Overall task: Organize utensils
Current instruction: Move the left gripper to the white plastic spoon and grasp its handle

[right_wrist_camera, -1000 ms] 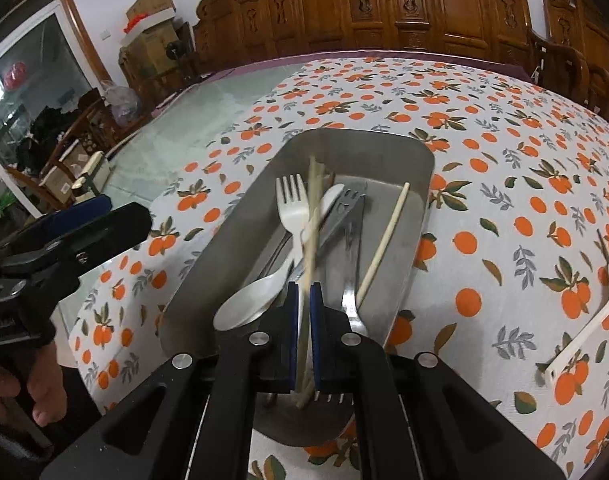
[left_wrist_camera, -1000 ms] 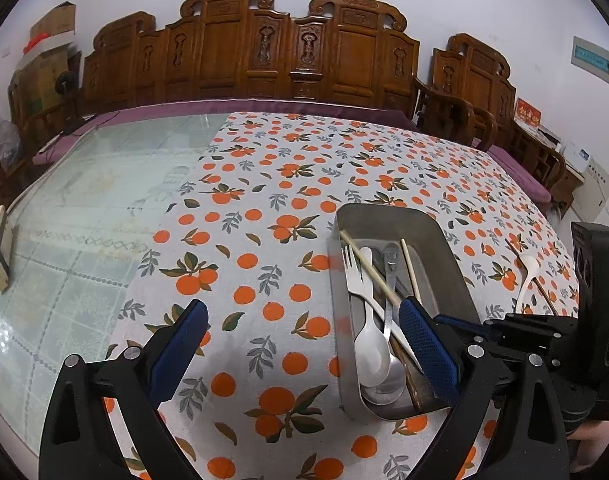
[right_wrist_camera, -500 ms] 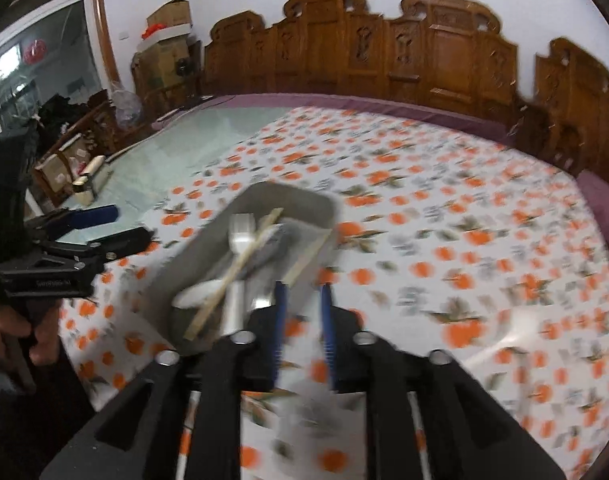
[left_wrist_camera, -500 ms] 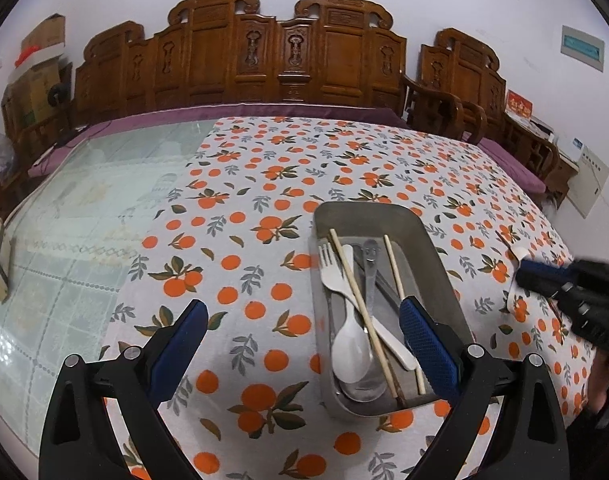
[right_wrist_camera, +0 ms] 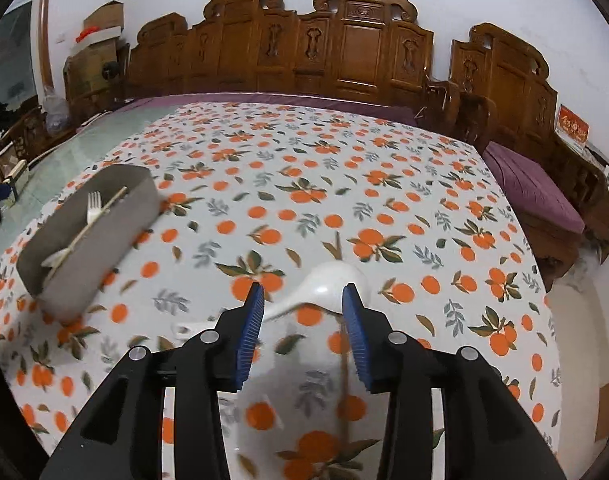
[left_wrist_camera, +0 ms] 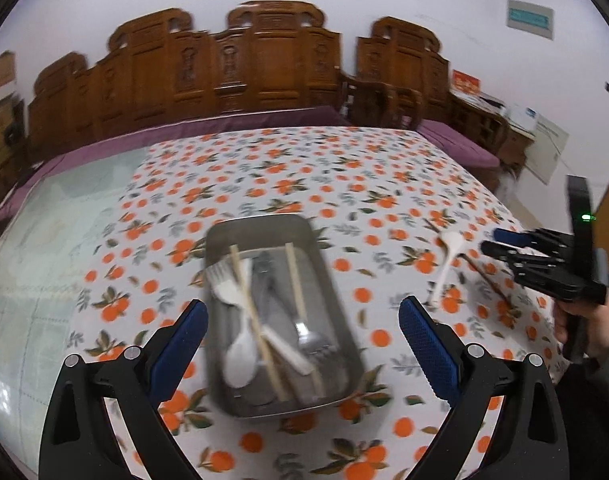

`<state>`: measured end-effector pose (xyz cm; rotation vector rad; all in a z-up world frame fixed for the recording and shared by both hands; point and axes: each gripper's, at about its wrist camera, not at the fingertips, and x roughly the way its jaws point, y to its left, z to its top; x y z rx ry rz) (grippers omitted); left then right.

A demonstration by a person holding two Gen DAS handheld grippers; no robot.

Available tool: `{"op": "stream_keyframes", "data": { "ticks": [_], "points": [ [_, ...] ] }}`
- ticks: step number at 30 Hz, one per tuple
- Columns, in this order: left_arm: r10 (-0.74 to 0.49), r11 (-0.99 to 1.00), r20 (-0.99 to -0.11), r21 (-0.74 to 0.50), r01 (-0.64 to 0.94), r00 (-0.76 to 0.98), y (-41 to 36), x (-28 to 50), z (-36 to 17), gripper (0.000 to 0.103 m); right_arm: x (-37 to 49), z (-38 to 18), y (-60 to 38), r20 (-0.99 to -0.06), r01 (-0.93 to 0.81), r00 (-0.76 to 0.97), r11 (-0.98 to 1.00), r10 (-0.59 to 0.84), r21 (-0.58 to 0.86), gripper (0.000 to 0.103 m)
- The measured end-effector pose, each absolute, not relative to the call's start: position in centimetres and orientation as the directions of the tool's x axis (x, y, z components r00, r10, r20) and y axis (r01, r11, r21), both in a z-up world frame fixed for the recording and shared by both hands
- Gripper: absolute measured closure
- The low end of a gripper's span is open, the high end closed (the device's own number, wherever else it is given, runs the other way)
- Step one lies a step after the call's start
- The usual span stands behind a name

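1. Most utensils are already lying in the tray: a white fork, a white spoon, two chopsticks, plus metal pieces too blurred to sort.
2. Two items are waiting outside on the worktop, well apart from the tray: a white ladle and a dark chopstick just beside it.
3. Right tool is hovering over the ladle with a moderate gap, gripping nothing; pickup is judged next.
4. Left tool is hanging wide apart over the tray, empty.
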<state>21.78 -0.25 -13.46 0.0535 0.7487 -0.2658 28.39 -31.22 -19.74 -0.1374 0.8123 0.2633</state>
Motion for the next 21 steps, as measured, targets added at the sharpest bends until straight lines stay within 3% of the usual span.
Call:
{"op": "stream_keyframes", "data": {
  "ticks": [6, 21],
  "points": [
    [-0.278, 0.941, -0.702, -0.060, 0.334, 0.656, -4.9, 22.9, -14.3, 0.011, 29.5, -21.8, -33.4, -0.775, -0.265, 0.609, 0.964, 0.169, 0.002, 0.060],
    [-0.330, 0.868, -0.792, -0.040, 0.496, 0.514, -16.5, 29.2, -20.1, 0.046, 30.6, -23.3, -37.3, -0.802, -0.191, 0.565, 0.976, 0.194, 0.101, 0.060]
  ]
}}
